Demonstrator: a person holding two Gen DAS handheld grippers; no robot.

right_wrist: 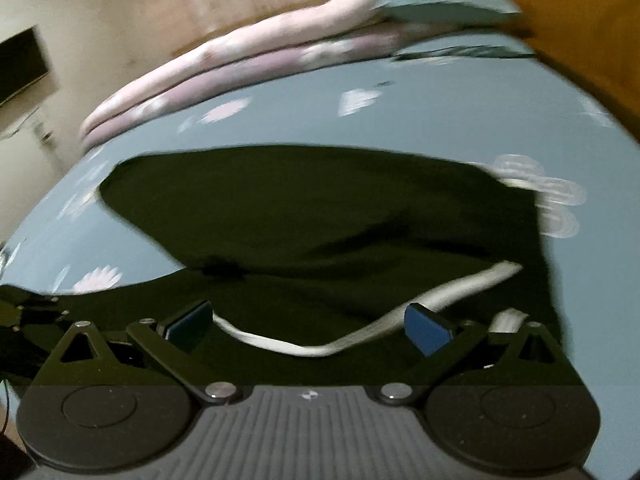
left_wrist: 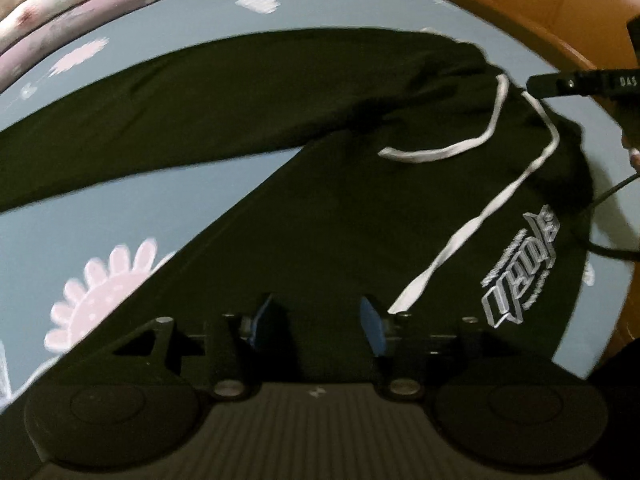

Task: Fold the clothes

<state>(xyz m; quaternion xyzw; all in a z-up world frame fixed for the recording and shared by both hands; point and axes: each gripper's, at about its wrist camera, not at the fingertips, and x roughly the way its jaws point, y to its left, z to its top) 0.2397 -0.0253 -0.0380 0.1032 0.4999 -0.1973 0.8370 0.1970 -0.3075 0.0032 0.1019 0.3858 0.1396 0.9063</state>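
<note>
My left tongs (left_wrist: pixel 316 324) stand released, blue pads apart with nothing pinched, hovering just over the near leg of the black cotton jogging trousers (left_wrist: pixel 320 200). My right tongs (right_wrist: pixel 308 326) are spread wide too, poised over the waist end with the white flat drawstring (right_wrist: pixel 304 346) running loose between the pads, untouched as far as I can tell.

The trousers lie flat on the blue bed sheet with pink flower prints (left_wrist: pixel 180 208), toward the bed's wooden-framed side (left_wrist: pixel 560 12). In the left wrist view the waistband sits at the right, by that side, and both legs run away leftward, so the long axis goes along the bed from the wooden side toward the opposite edge. The legs splay into a V, a wedge of sheet showing between them. The grey embroidered logo (left_wrist: pixel 520 268) sits near the waist on the near leg.

The step in hand, as I judge it, is bringing one leg over the other. To do it well I should pinch the near leg's outer seam, not the drawstring, take waistband and leg together, lift low, and lay seam on seam so no crease gets trapped at the crotch. The cord should be tucked in first.
</note>
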